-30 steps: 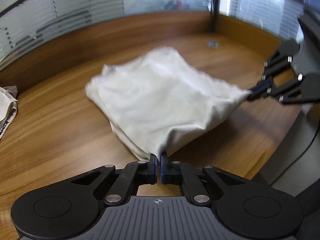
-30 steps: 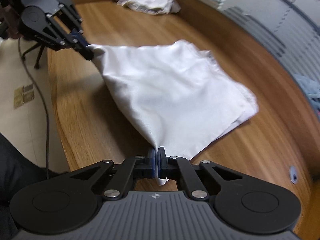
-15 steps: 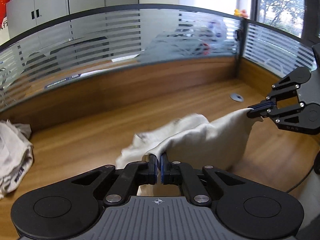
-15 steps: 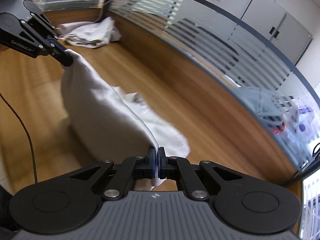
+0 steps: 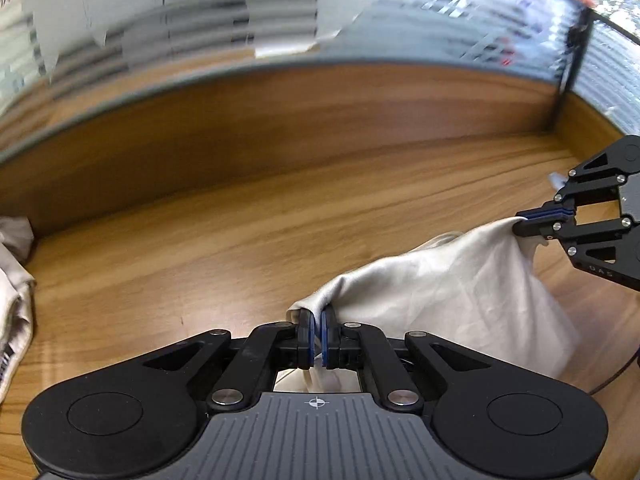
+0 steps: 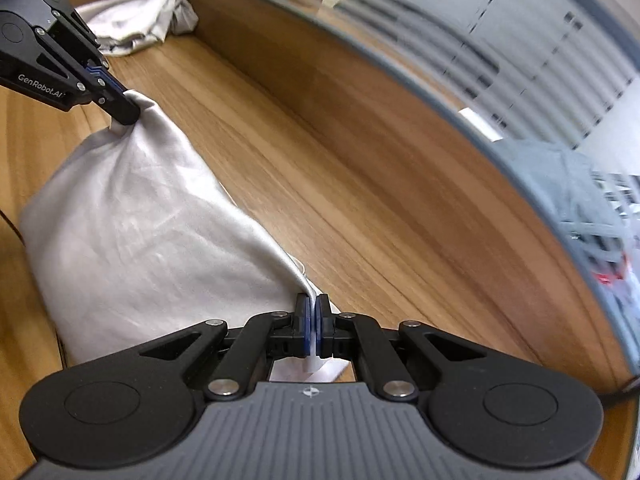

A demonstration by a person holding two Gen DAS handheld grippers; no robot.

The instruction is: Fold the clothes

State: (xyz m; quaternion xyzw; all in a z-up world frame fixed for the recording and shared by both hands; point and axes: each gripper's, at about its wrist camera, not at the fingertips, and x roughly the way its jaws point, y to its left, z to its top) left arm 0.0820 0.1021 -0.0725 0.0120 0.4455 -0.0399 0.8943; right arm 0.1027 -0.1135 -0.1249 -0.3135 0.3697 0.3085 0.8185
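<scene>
A white cloth [image 5: 460, 280] hangs stretched between both grippers above the wooden desk [image 5: 240, 232]. My left gripper [image 5: 318, 320] is shut on one upper corner of it. My right gripper [image 5: 520, 224] shows at the right edge of the left wrist view, shut on the other corner. In the right wrist view the same cloth [image 6: 140, 232] drapes down from my right gripper [image 6: 312, 308] at the bottom to my left gripper [image 6: 128, 110] at upper left. The cloth's lower edge is hidden behind its own folds.
A crumpled pile of white clothes [image 6: 136, 24] lies on the desk against the wooden back wall [image 5: 280, 120], also seen as the pile of clothes [image 5: 12, 280] at the left edge. A striped glass partition [image 5: 280, 12] rises behind. A dark cable [image 5: 616, 372] hangs at the desk's right edge.
Both grippers have lifted the cloth off the desk, where it lay spread a second ago. It now hangs between them, and both cameras have tilted up toward the partition.
</scene>
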